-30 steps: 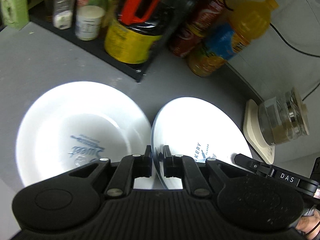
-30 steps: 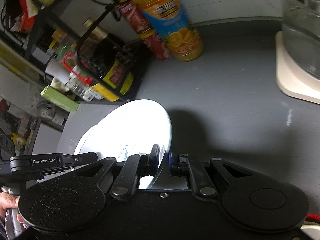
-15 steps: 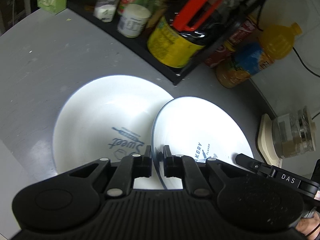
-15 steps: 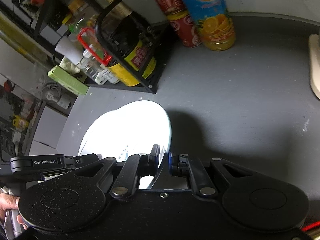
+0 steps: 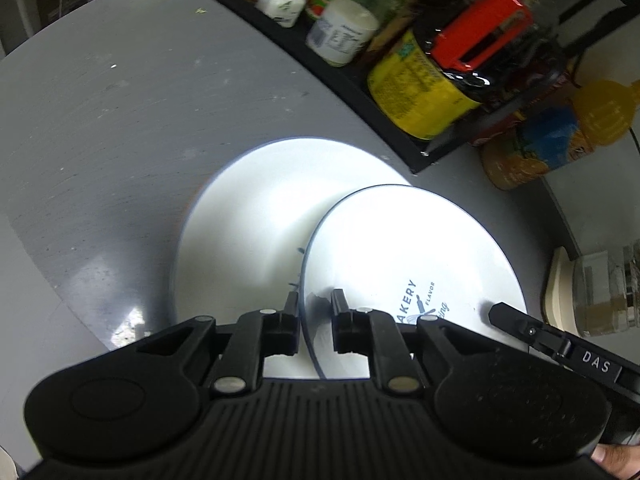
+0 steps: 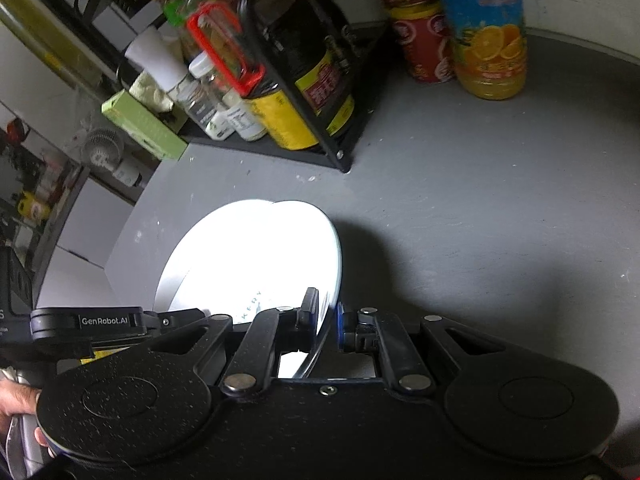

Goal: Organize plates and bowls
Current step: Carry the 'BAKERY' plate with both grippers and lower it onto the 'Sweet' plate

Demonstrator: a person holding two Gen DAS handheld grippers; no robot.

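A small white plate (image 5: 408,248) with blue "BAKERY" lettering is held off the grey table, gripped on opposite rims. My left gripper (image 5: 315,320) is shut on its near rim. My right gripper (image 6: 326,316) is shut on the other rim; there the same plate (image 6: 256,256) appears tilted. Below it a larger white plate (image 5: 248,216) lies flat on the table (image 5: 100,128), half covered by the held plate. The large plate's rim shows in the right wrist view (image 6: 168,276).
A black rack (image 5: 360,92) with jars, a yellow-labelled bottle (image 5: 416,92) and spice bottles stands behind the plates. An orange juice bottle (image 6: 484,32) and red cans (image 6: 420,40) stand at the back. A glass jar on a cream base (image 5: 600,292) is at right.
Both grippers have carried the small plate leftward. It now overlaps the large plate's right half and hides most of its blue lettering. The grips have not changed.
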